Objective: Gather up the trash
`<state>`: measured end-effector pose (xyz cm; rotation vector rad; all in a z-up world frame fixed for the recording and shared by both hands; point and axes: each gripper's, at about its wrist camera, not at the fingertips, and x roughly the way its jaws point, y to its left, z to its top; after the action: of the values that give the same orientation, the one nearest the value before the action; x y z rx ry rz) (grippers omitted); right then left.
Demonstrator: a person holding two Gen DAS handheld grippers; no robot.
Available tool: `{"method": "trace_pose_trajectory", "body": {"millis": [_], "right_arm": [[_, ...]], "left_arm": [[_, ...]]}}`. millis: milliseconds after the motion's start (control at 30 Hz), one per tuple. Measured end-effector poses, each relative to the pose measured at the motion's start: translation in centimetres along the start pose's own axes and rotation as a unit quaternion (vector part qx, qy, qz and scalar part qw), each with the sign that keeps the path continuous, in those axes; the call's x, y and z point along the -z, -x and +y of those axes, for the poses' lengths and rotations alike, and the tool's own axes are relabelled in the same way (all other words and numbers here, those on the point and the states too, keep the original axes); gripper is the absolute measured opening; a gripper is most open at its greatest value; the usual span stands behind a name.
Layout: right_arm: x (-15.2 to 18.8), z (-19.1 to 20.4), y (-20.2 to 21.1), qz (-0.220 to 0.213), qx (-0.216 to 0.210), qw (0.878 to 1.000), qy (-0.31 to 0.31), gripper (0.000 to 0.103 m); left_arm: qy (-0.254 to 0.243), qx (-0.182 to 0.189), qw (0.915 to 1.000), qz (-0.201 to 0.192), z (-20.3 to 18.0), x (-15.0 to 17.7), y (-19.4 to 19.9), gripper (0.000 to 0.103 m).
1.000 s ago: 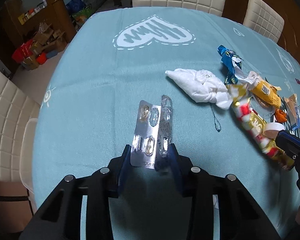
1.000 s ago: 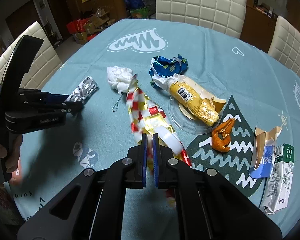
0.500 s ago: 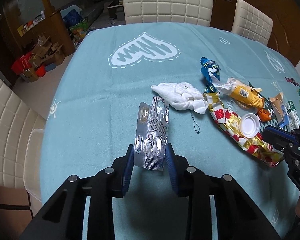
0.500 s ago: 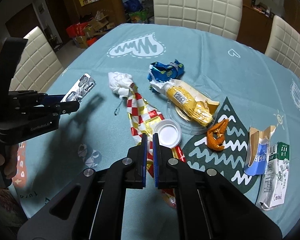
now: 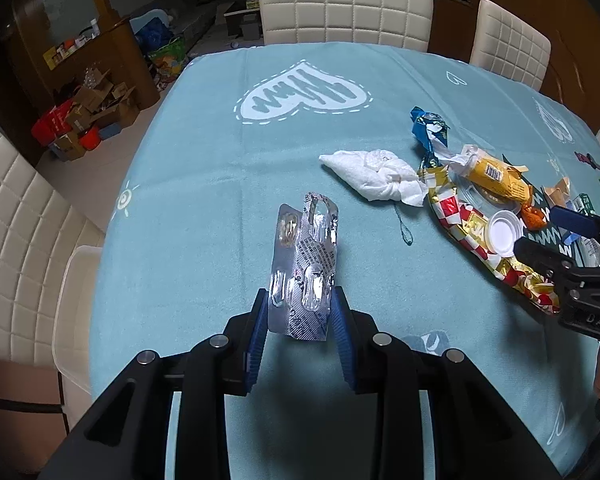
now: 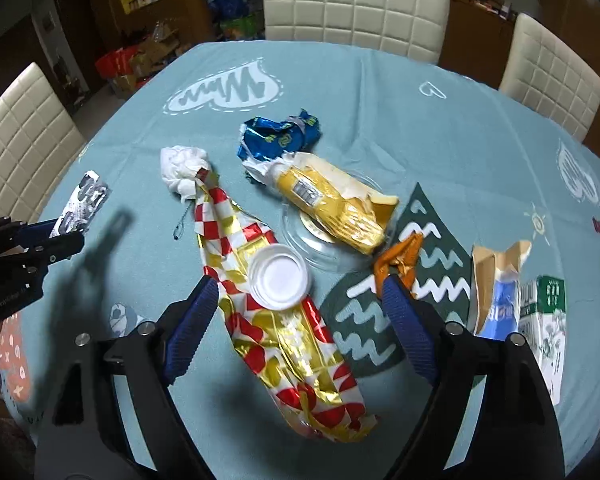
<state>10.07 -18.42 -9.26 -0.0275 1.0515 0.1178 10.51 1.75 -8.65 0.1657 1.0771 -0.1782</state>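
The left gripper [image 5: 300, 312] pinches the silver blister pack [image 5: 305, 268] upright between its fingers, above the blue worktop [image 5: 204, 184]. The right gripper [image 6: 300, 300] has its fingers spread wide, holding nothing, either side of the red-and-gold wrapper [image 6: 284, 320] and the white lid [image 6: 278, 278] lying on it. Farther off lie the white tissue [image 6: 182, 170], yellow packet [image 6: 332, 208] and blue wrapper [image 6: 278, 138]

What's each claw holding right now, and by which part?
Left claw grips the blister pack by its near end. Right claw is open, holding nothing.
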Motion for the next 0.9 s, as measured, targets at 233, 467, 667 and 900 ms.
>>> {"method": "trace_pose_trajectory", "body": {"millis": [233,467,667,900], "right_arm": [[-1.0,0.6,-2.6,0.022,0.000,1.000,0.004,0.071],[-0.4,0.8,-3.4,0.033,0.006,0.999,0.008,0.042],[-0.5,0.9,-1.2,0.008,-0.002,1.000,0.011,0.042],[0.1,2.1,1.0,-0.003,-0.025,1.000,0.014,0.042]], "left_arm": [[-0.002,0.001,1.0000,0.009,0.0,-0.5,-1.0,0.031],[-0.006,0.004,0.9999,0.012,-0.1,-0.7,-1.5,0.031],[-0.001,0.006,1.0000,0.008,0.1,-0.5,-0.9,0.031],[0.004,0.005,1.0000,-0.003,0.3,0.5,0.6,0.031]]}}
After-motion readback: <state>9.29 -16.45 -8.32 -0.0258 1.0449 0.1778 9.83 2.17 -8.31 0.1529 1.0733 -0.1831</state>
